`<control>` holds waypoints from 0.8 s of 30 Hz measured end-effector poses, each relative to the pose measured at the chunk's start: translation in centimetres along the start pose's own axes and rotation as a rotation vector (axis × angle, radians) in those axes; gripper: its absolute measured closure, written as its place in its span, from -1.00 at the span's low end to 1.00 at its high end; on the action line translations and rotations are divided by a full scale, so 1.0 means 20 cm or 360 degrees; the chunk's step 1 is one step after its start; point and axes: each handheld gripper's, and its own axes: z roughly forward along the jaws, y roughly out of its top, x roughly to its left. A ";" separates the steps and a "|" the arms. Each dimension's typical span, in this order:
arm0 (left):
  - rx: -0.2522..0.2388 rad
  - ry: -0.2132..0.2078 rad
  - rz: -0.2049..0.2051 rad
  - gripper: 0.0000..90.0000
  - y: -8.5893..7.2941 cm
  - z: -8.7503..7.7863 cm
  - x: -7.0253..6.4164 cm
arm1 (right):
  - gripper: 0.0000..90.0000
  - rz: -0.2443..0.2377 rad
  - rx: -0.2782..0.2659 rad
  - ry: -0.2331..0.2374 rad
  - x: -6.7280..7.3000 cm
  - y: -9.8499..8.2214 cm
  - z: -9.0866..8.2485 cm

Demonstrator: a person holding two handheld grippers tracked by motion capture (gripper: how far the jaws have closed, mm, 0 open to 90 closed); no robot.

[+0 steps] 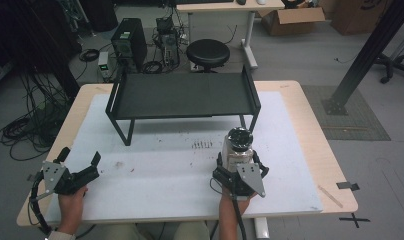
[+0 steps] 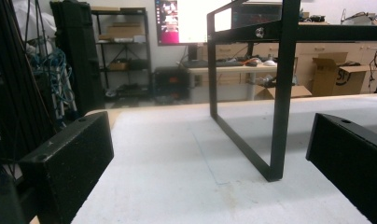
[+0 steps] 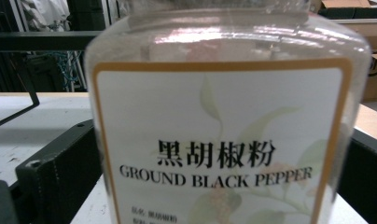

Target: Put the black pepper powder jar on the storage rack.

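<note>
The right claw (image 1: 238,167) has its jaws on either side of a clear jar of ground black pepper (image 1: 238,150), closed against the jar's flanks as far as the high view and the right gripper view show, though whether the jar is lifted or resting on the white table (image 1: 160,170) I cannot tell. The jar stands upright, its long axis vertical and its dark lid on top, at the near right of the table, just in front of the right leg of the black shelf rack (image 1: 182,95). That rack lies directly ahead of the jar, its flat deck raised above the table, so the likely move is up and forward onto the deck, and the jar must clear the front edge. The left claw (image 1: 80,172) sits well apart at the near left, jaws spread wide and holding nothing; in its own view, the rack's left leg (image 2: 280,116) stands ahead.
</note>
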 end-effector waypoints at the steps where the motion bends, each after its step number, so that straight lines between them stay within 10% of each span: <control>1: 0.0000 0.0000 0.0000 -0.98 0.00 0.00 0.00 | -1.00 0.0001 -0.0002 -0.0005 0.00 0.00 0.00; 24: 0.0001 -0.0001 0.0001 -0.98 0.00 0.00 0.00 | -0.82 0.0011 -0.0067 -0.0013 -0.01 -0.04 0.05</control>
